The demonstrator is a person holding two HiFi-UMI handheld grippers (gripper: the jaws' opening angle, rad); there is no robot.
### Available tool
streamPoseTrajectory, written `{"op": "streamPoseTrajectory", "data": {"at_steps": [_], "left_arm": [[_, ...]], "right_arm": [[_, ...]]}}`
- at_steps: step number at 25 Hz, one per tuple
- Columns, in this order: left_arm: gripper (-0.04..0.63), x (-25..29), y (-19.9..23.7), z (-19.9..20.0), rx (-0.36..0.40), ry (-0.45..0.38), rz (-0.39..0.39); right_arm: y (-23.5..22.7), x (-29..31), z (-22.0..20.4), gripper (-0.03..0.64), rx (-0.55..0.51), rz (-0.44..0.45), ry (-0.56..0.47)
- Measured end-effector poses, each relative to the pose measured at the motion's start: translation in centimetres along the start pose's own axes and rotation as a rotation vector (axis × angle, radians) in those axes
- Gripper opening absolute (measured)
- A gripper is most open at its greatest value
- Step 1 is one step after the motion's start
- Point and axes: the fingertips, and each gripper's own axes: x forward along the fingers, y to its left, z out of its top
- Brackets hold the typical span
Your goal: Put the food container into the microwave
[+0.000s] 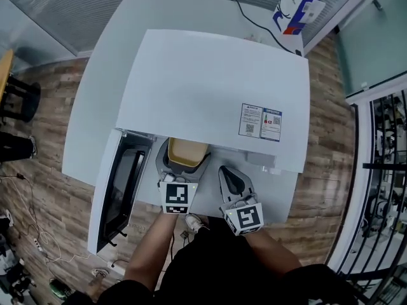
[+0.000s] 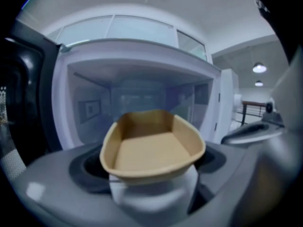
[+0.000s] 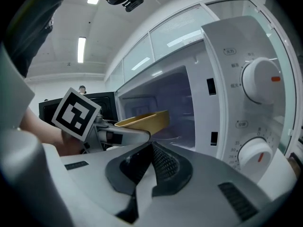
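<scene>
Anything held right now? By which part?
The left gripper holds the food container, jaws against its two opposite sides near the close end. The right gripper is shut and empty.

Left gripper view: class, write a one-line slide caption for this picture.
Left tongs hold an empty tan food container in front of the open microwave.

Gripping a tan container [image 2: 151, 148] in the left claw [image 1: 183, 164], jaws spread wide against its sides. Holding the right claw [image 1: 227, 176] just beside it, jaws pressed together on nothing. Reaching forward with both forearms, claws tipped slightly downward.
</scene>
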Motion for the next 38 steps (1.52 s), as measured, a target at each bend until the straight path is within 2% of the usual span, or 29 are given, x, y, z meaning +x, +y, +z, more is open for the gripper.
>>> {"op": "streamPoseTrajectory", "data": {"at_steps": [10,14,22,30,33,38], "left_arm": [[0.512,4.3,1.7,0.5,0.006,0.033,0.068],[0.514,5.5,1.8,0.4,0.021,0.051,0.076],[0.528,6.1,2.0,-0.9,-0.002,0.09,0.093],[0.529,3.1,0.9,-1.6,-0.048,0.075,0.062],[0.528,3.3,0.2,-1.5,-0.035,0.075,0.032],[0.528,3.8,0.4,0.1,-0.008,0.056,0.034]], "right_arm": [[-1.3,1.0,-0.8,0.006,0.038,-0.01,0.029],[-1.1,1.1,-0.8,0.006,0.042,0.007,0.034],[-0.9,1.1,-0.6,0.006,0.041,0.017,0.029],[-0.5,0.0,0.4,0.006,0.014,0.001,0.001],[0.1,-0.6,1.0,0.006,-0.004,0.003,-0.011],[0.8,-1.1,1.8,0.006,-0.011,-0.005,-0.033]]}}
